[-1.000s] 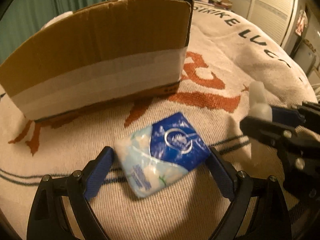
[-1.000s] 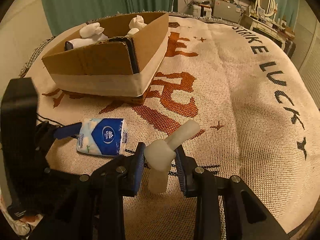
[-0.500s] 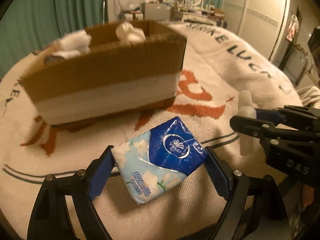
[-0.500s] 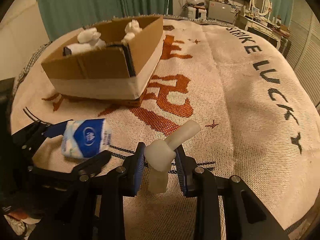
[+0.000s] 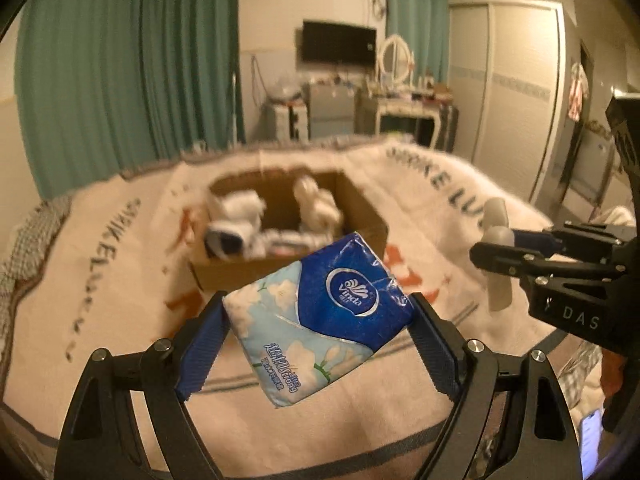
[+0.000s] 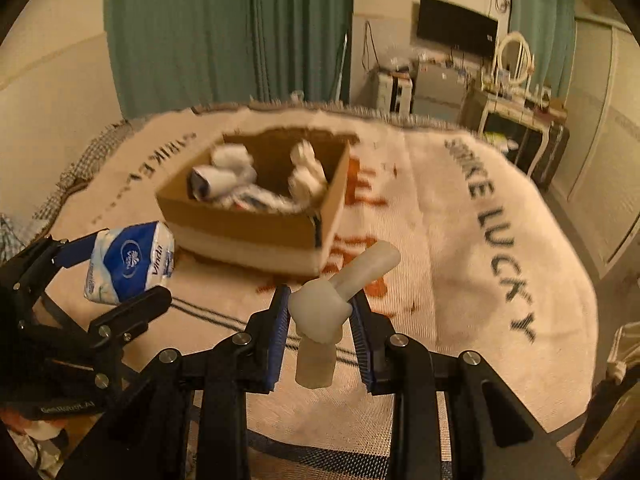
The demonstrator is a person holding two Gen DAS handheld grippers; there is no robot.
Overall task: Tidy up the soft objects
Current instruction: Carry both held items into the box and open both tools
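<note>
Left claw (image 5: 318, 332) is closed on a Vinda tissue pack (image 5: 320, 320), held in the air short of the cardboard box (image 6: 256, 216) on the bed. Right claw (image 6: 320, 320) pinches a pale T-shaped soft toy (image 6: 332, 304). Judged light, compressible, film slippery: grip the pack across its flat sides

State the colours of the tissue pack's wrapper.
Dark blue and pale blue with white flowers; tissue pack, left wrist view.

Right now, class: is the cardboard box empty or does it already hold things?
Holding things. The open-topped cardboard box shows several white soft items inside; blur hides exactly what they are.
</note>
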